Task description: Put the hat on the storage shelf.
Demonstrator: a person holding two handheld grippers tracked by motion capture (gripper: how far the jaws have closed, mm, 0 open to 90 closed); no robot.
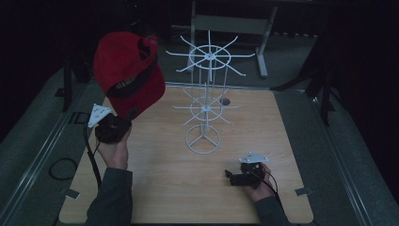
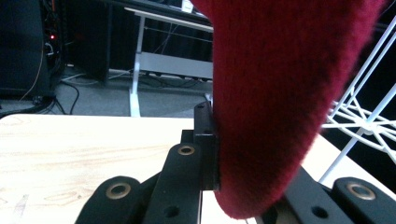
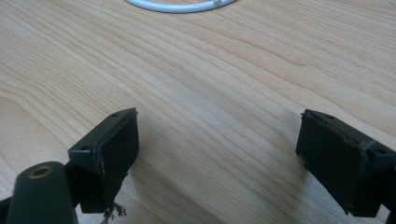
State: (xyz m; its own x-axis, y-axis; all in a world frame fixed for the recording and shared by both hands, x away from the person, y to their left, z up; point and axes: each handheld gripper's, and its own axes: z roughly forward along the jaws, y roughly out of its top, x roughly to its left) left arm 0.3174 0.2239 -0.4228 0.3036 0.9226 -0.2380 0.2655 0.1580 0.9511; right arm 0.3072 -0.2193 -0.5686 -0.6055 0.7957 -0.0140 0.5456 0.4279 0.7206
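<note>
Wooden table [image 1: 160, 188]: light wood-grain top with rounded corners, dark floor around it.

White wire display rack [image 1: 206, 94]: stands upright near the middle of the table on a ring base with three spokes. Two tiers of radial hook arms, the bigger wheel on top. In the left gripper view its white arms [image 2: 369, 116] sit just right of the cap. In the right gripper view an arc of the base ring [image 3: 180, 5] shows at the top edge.

Red baseball cap [image 1: 128, 70]: up in the air over the table's left rear part, left of the rack and apart from it. Underside faces the camera, with a dark inner band and a black back strap visible. In the left gripper view the red fabric [image 2: 285, 93] hangs right at the jaws.

Left gripper [image 1: 123, 115]: raised above the table in the person's left hand, grey three-cornered plate on top, cable trailing down. Jaws pressed together on the cap's lower edge, with the fabric pinched between them. Only one pad [image 2: 208, 140] can be seen against the cloth; the cap hides the other.

Right gripper [image 1: 230, 175]: low over the table's front right, near the rack base but not touching it. Jaws spread wide, bare wood between them, pads [image 3: 114, 140] holding nothing.
</note>
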